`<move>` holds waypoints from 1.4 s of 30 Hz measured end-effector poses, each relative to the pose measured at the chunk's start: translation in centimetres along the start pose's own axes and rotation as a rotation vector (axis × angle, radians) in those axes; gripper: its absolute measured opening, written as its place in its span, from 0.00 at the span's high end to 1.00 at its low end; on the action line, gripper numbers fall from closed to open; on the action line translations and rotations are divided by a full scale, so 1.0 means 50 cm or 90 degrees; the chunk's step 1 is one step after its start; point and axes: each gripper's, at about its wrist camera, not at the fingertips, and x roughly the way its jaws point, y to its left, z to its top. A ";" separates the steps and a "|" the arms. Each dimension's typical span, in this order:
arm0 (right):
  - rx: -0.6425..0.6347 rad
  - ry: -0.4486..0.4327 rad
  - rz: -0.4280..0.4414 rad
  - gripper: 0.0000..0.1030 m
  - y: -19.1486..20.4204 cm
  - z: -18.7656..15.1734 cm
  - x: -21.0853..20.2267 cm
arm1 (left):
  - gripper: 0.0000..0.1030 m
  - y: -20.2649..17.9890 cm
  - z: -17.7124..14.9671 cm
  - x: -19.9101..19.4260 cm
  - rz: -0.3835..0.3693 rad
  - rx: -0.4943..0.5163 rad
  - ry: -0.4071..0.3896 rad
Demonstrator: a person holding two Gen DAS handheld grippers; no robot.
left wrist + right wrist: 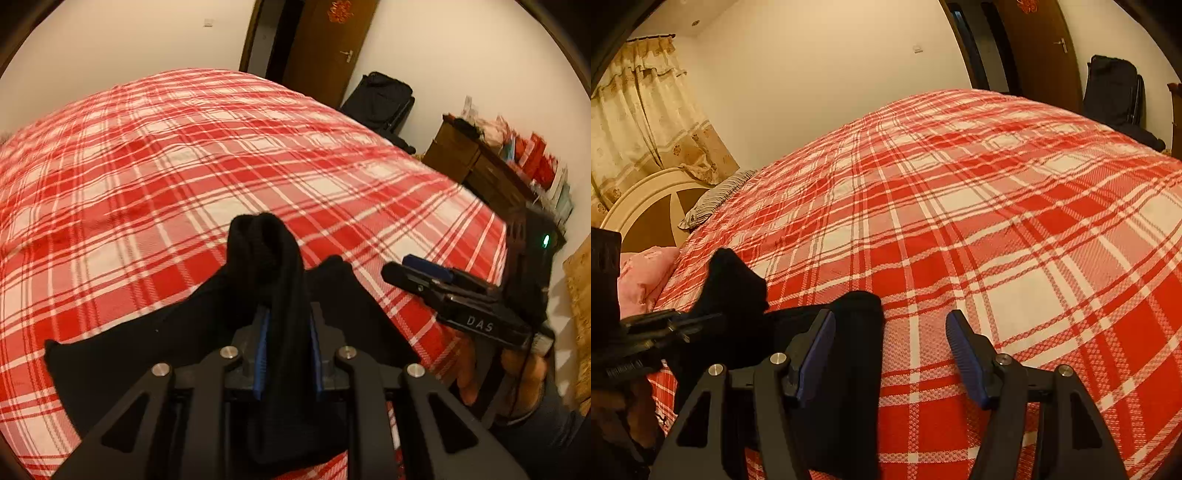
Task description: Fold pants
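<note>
The black pants (pixel 266 280) sat bunched at the lower centre of the left wrist view, a thick ridge of cloth pinched tight in the left gripper (pixel 287 325), its blue pads closed hard on the fabric while the rest sprawled low across the red plaid bedspread (pixel 184 166). In the right wrist view, the right gripper (pixel 890 354) stood wide open, gripping nothing, with a dark fold lying just inside its left finger. Judging by that loose heap, no neat fold was laid yet; most of the work remained.
</note>
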 end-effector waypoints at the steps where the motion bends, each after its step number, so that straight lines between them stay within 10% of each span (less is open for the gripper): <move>1: 0.004 0.003 0.001 0.38 -0.002 -0.002 0.003 | 0.81 -0.011 -0.004 0.006 0.010 0.010 -0.001; 14: 0.019 -0.010 0.042 0.38 0.012 -0.002 -0.015 | 0.71 -0.054 -0.026 -0.093 0.029 0.082 -0.100; 23: -0.080 0.072 0.064 0.38 0.120 -0.046 0.019 | 0.61 0.060 -0.077 -0.109 0.115 0.018 -0.113; 29: -0.069 0.115 0.106 0.85 0.117 -0.063 0.034 | 0.52 0.119 -0.110 -0.066 0.156 -0.019 -0.076; 42: -0.054 0.117 0.057 0.85 0.053 -0.063 0.015 | 0.42 0.139 -0.132 -0.031 0.186 -0.005 -0.047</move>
